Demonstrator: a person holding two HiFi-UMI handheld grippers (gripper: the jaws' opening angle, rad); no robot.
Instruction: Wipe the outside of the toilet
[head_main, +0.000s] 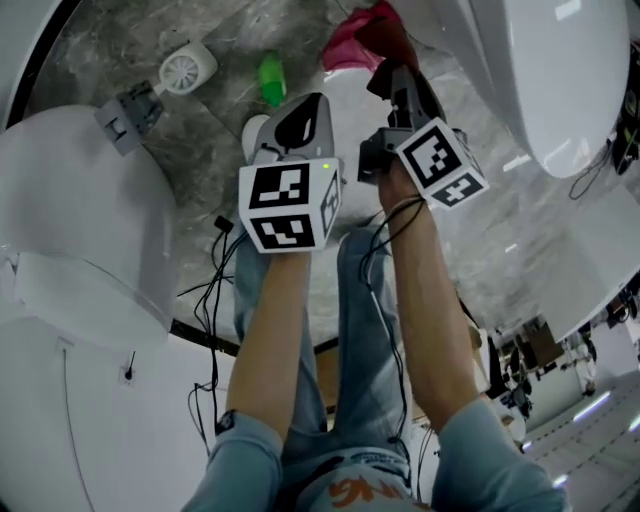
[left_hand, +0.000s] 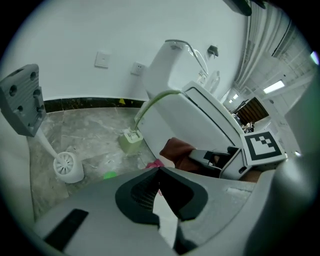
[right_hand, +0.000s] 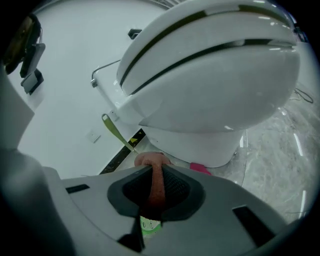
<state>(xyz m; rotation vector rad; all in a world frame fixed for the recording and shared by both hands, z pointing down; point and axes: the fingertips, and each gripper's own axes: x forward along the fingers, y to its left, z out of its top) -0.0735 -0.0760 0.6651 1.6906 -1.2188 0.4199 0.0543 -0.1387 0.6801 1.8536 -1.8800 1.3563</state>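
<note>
The white toilet (head_main: 560, 80) fills the upper right of the head view, and its bowl (right_hand: 210, 75) looms over the right gripper view. My right gripper (head_main: 400, 75) is shut on a reddish-brown cloth (head_main: 385, 35), low beside the toilet's base. The cloth (right_hand: 150, 160) bulges out past the pads of the right gripper (right_hand: 154, 172). My left gripper (head_main: 303, 110) hangs just to its left, shut and holding nothing. From the left gripper (left_hand: 160, 172) I see the toilet (left_hand: 200, 120), the cloth (left_hand: 177, 150) and the right gripper (left_hand: 215, 157).
A pink rag (head_main: 345, 50) lies on the marble floor by the base. A green bottle (head_main: 272, 78) and a white brush holder (head_main: 188, 68) stand further left. A second white fixture (head_main: 80, 230) with a grey bracket (head_main: 128, 115) is at the left. Cables trail near the person's legs.
</note>
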